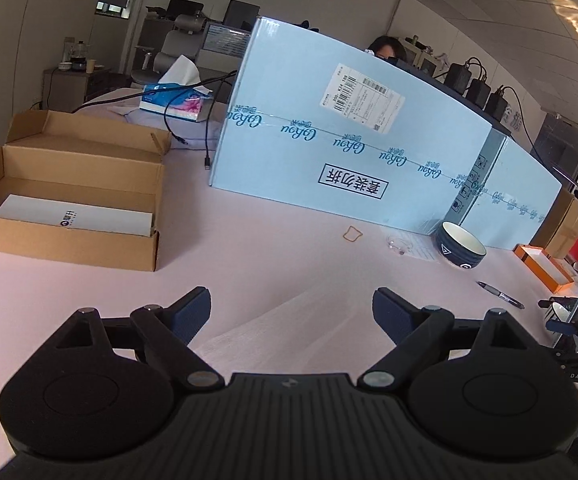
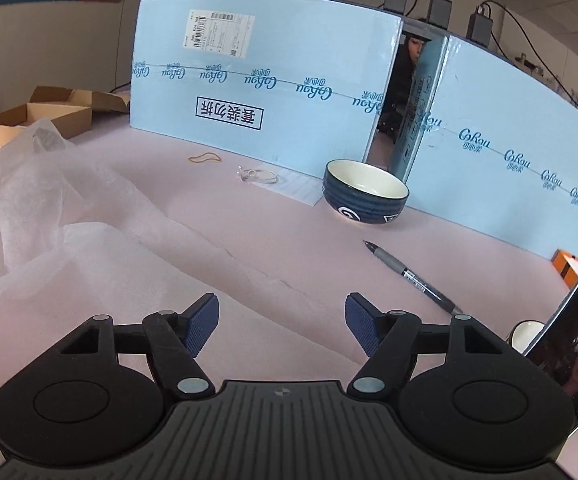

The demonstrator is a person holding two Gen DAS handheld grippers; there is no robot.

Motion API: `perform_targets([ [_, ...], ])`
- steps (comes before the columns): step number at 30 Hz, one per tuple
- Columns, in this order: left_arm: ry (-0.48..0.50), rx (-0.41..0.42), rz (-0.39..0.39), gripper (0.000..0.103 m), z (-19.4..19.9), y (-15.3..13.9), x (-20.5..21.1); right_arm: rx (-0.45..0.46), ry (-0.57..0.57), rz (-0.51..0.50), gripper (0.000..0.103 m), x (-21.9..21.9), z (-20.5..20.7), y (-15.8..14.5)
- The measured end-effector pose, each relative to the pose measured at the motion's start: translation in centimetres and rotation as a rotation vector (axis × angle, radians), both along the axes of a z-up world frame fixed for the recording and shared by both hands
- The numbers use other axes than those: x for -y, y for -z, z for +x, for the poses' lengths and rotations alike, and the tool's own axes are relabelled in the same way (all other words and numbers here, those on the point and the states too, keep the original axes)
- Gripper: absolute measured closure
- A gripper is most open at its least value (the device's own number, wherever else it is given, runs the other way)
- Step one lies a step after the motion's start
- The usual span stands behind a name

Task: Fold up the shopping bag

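Note:
The shopping bag (image 2: pixel 73 232) is thin, white and half see-through. It lies on the pink table (image 2: pixel 289 232), bunched and puffed up at the left of the right wrist view, with a flat creased part running toward the fingers. My right gripper (image 2: pixel 281 300) hovers over that flat edge, open, with nothing between its blue pads. In the left wrist view a flat stretch of the bag (image 1: pixel 289 320) lies on the table under my left gripper (image 1: pixel 291 300), which stands wide open and grips nothing.
Two tall light-blue cartons (image 1: pixel 349 140) wall off the far side. An open cardboard box (image 1: pixel 65 236) sits at the left. A dark bowl (image 2: pixel 365 192), a pen (image 2: pixel 413 276), a rubber band (image 2: pixel 205 157) and a propped phone (image 2: pixel 577 340) lie to the right.

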State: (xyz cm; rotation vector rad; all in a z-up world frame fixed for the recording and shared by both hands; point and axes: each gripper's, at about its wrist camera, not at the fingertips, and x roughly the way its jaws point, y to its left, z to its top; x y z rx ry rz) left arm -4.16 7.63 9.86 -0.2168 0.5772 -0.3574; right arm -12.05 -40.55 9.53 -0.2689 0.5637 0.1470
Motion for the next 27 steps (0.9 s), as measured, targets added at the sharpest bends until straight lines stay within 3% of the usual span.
perform_targets([
  [2,0.043,-0.007,0.068,0.016,1.3,-0.3,1.5,-0.003,0.031,0.049,0.036,1.3,0.1,-0.8],
  [6,0.008,-0.023,0.245,0.016,3.2,0.1,2.1,-0.005,0.075,0.087,0.036,3.5,-0.1,-2.6],
  [8,0.009,-0.055,0.282,0.016,3.8,0.9,1.2,-0.053,0.086,0.141,0.036,4.7,0.6,-3.1],
  [14,0.029,-0.095,0.222,0.016,3.9,2.7,-1.5,-0.166,0.144,0.220,0.041,6.0,4.9,-1.4],
  [21,0.064,-0.126,0.240,0.016,4.2,4.5,-1.6,-0.267,0.149,0.179,0.056,4.0,7.5,1.4],
  [27,0.055,-0.158,0.243,0.016,5.1,5.9,-1.3,-0.226,0.122,0.114,0.059,3.3,6.7,2.3],
])
